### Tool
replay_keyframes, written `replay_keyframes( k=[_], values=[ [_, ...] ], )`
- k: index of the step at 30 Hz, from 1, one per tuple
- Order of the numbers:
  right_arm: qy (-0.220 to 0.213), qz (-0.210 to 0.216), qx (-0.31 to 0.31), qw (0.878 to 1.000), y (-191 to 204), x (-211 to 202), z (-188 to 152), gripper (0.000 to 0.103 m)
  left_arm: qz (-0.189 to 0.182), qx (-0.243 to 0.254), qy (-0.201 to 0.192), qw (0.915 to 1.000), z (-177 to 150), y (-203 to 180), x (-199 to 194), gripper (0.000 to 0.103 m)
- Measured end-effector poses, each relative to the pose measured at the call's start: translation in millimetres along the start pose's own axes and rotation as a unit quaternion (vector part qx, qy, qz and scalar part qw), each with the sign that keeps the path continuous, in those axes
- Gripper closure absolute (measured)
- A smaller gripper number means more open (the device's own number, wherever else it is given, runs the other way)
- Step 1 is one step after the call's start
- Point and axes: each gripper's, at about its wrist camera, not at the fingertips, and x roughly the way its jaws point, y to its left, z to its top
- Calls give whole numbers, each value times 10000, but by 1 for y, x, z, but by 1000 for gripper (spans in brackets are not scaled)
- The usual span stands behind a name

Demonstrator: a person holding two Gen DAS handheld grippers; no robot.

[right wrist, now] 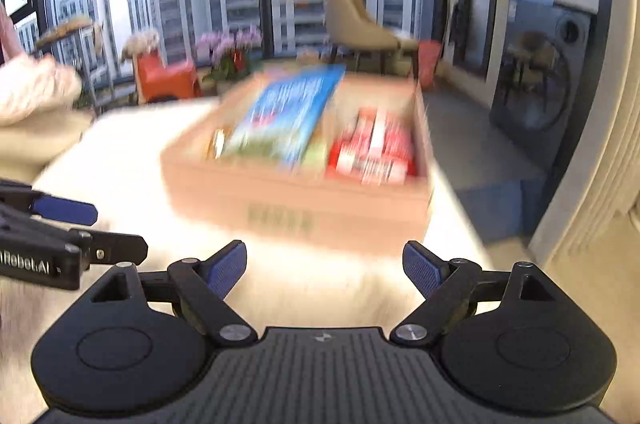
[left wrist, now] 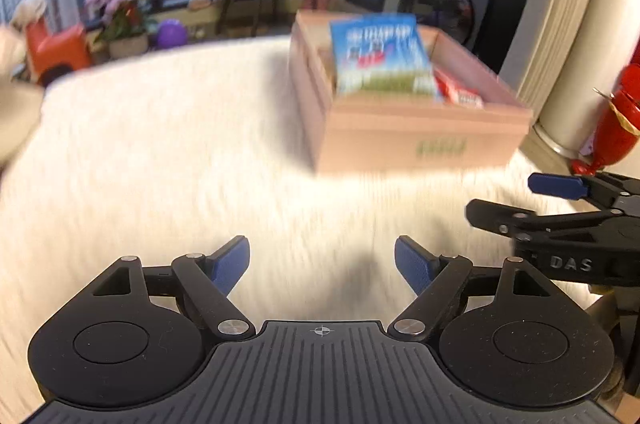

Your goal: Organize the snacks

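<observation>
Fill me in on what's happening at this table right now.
A person is sorting snacks with two hand-held grippers. The left hand-held gripper and the right hand-held gripper are both open and empty, above the pale table. Ahead of them sits a pink box already holding a blue packet and red packets. The pictures are blurred, so finer detail is unclear.

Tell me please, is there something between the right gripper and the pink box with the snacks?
Nothing visible does. The right gripper is open and empty, and only bare white tabletop lies between it and the pink box. The left gripper sits off to the side, not in the path.
</observation>
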Motion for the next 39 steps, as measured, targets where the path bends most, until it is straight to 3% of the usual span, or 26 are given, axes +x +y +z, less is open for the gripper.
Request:
replay_keyframes(
  k=[3, 5, 7, 12, 19, 39],
  values=[
    [284, -125, 66, 9995, 1, 9, -13, 16, 294, 125, -371, 9988, -23, -8, -6, 19],
    [222, -189, 90, 9995, 2, 7, -20, 14, 492, 153, -519, 9973, -30, -15, -6, 18],
    [333, -452, 171, 9983, 1, 10, -21, 0, 627, 168, -587, 9962, -31, -21, -3, 15],
    [335, -453, 322, 9979, -4, 10, -23, 0, 705, -11, -672, 9952, -30, -19, -2, 15],
    [-28, -510, 391, 9979, -6, 3, -38, 0, 906, 45, -674, 9936, -28, -26, 3, 13],
    [-26, -499, 378, 9980, -8, 5, -37, 0, 906, 42, -689, 9935, -28, -28, 5, 13]
  ],
)
